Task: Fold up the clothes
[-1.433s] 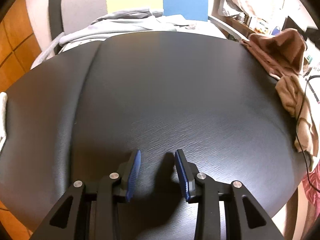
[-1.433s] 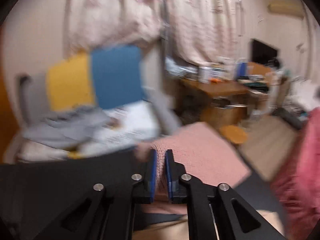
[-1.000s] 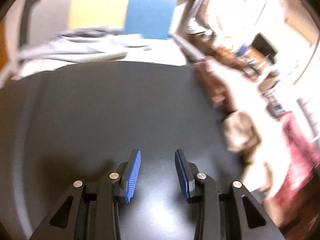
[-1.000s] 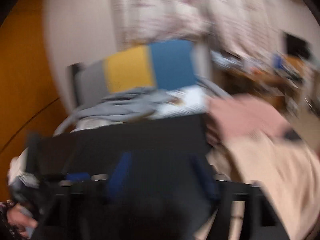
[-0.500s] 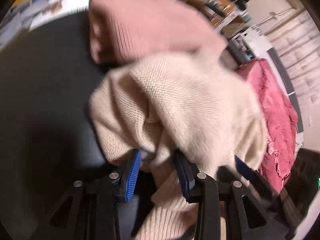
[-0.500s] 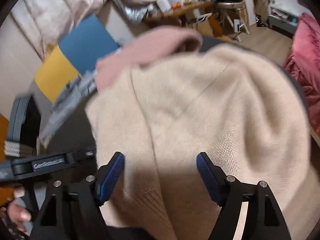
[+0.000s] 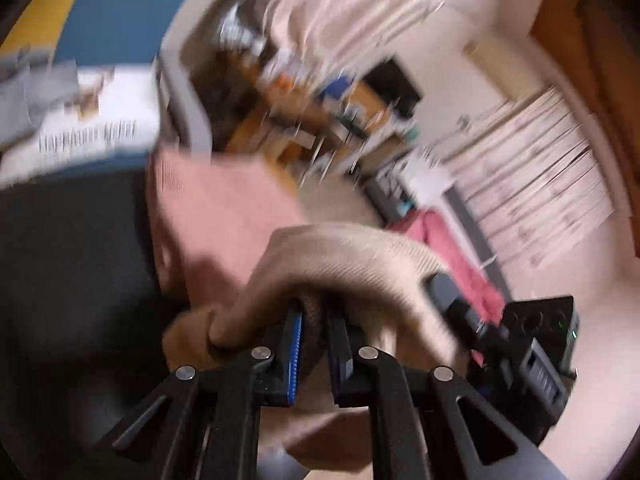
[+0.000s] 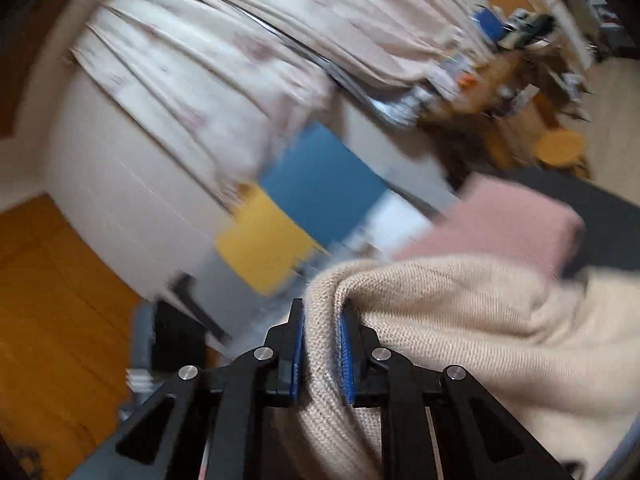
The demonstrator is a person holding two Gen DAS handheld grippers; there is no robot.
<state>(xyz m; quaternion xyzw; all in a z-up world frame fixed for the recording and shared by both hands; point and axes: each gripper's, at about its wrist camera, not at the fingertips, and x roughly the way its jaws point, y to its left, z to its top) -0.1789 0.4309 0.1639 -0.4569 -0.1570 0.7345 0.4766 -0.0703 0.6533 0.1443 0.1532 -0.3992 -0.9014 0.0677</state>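
I count two garments and two grippers. One garment is the beige knit sweater point(image 8: 472, 320), ribbed and thick, bunched into folds; the other is a pink knit garment point(image 8: 504, 224) lying folded on the black table point(image 7: 72, 264) behind it.

My left gripper point(image 7: 314, 344) has just been closing, and its jaws now stand nearly together with a wad of the beige sweater pinched between the blue pads. The cloth humps up over the fingertips and hangs down on both sides, in front of the pink garment.

My right gripper point(image 8: 322, 346) has also just been closing. Its jaws clamp a rolled edge of the same sweater, which runs up between the pads and spreads away to the right, with its far part lying against the pink garment.

In the left wrist view my right gripper shows as a dark body at the right edge of the sweater. Both views are blurred, so the room behind is hard to read; one blue and yellow chair back point(image 8: 304, 216) stands out.
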